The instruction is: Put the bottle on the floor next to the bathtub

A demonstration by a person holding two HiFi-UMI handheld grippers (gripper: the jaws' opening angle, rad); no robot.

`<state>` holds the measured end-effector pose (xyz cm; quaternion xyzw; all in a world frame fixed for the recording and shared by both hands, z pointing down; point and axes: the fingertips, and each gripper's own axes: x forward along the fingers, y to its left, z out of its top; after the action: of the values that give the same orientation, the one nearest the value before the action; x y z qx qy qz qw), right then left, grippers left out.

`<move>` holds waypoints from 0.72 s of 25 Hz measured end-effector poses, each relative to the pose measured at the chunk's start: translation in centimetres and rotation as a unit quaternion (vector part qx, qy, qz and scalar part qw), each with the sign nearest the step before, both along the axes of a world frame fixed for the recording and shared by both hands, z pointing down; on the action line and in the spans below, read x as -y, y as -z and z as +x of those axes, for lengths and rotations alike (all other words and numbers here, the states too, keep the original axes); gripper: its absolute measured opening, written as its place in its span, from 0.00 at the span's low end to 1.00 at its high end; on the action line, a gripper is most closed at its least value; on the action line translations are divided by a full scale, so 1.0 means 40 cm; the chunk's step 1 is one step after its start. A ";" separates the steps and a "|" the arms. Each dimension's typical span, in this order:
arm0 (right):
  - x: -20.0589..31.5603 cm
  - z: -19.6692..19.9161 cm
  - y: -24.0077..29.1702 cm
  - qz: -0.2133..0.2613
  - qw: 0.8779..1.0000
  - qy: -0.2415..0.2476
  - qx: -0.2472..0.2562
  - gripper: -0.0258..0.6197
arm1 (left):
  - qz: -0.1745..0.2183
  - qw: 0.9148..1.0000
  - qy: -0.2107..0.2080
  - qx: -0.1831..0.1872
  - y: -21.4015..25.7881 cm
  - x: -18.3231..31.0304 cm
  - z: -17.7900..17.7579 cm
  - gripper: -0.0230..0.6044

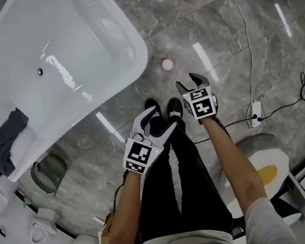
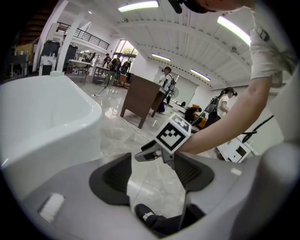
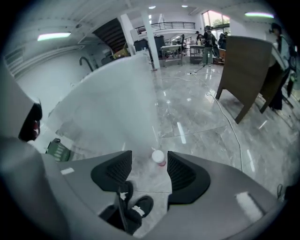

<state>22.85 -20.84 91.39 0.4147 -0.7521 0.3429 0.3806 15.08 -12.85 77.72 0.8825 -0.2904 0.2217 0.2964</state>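
The small bottle (image 1: 166, 64), white with a pinkish base, stands upright on the grey marble floor just beside the rim of the white bathtub (image 1: 103, 69). In the right gripper view the bottle (image 3: 158, 157) shows on the floor far below, between the jaws' line of sight, with the bathtub (image 3: 112, 103) behind it. My right gripper (image 1: 188, 81) hovers in the air short of the bottle, open and empty. My left gripper (image 1: 161, 120) is held over the person's shoes, also open with nothing in it. The left gripper view shows its jaws (image 2: 152, 176) apart and the right gripper (image 2: 171, 136) ahead.
A white cable runs down the floor to a power strip (image 1: 255, 113) on the right. A green basket (image 1: 48, 173) sits by the tub's near end, and a dark cloth (image 1: 7, 134) hangs over the tub rim. A brown desk (image 3: 246, 77) stands farther off.
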 end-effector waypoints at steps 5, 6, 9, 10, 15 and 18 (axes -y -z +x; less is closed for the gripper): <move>-0.090 -0.001 0.214 0.006 0.997 -0.063 0.040 0.41 | 0.007 1.000 0.006 0.019 0.084 -0.020 -0.035 0.58; -0.107 0.005 0.262 0.009 0.996 -0.076 0.050 0.41 | 0.007 1.000 0.007 0.023 0.103 -0.021 -0.039 0.58; -0.150 0.019 0.405 0.021 0.992 -0.104 0.071 0.41 | 0.008 1.000 0.009 0.028 0.181 -0.018 -0.053 0.58; -0.169 0.019 0.451 0.025 0.991 -0.108 0.077 0.41 | 0.006 1.000 0.014 0.027 0.212 -0.022 -0.061 0.58; -0.230 0.008 0.652 0.047 0.987 -0.114 0.102 0.41 | 0.009 0.998 0.055 0.017 0.370 -0.028 -0.096 0.58; -0.242 -0.015 0.773 0.071 0.980 -0.131 0.133 0.41 | 0.027 0.996 0.080 0.005 0.469 -0.015 -0.117 0.57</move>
<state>22.25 -11.14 60.45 0.4862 -0.7578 0.3874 0.1984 10.38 -12.25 58.98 0.8632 -0.3670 0.1936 0.2876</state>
